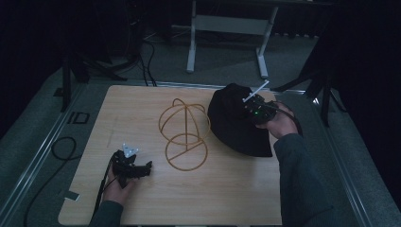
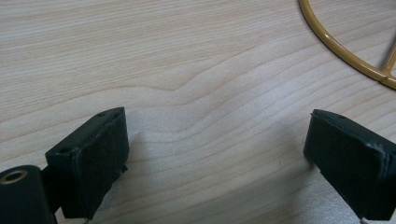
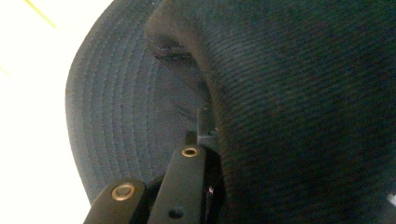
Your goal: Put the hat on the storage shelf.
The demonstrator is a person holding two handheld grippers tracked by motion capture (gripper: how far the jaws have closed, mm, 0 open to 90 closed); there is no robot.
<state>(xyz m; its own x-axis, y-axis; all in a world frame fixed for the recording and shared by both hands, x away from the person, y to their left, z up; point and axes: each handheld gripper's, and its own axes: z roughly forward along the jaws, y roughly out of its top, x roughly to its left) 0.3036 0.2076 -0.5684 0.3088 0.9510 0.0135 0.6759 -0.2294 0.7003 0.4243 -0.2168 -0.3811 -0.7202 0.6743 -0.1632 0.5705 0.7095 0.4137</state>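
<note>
The right gripper [image 1: 250, 106] is clamping its jaws on the crown fabric of a black bucket hat [image 1: 234, 120], which is lying at the right of the wooden table [image 1: 142, 109] just beside a gold wire hat stand [image 1: 184, 135]. The left gripper [image 1: 142, 169] is resting near the front left, jaws spread wide over bare wood and gripping nothing, close to the stand's base ring. Judging by this, the hat is grasped but not yet lifted onto the stand's dome.
</note>
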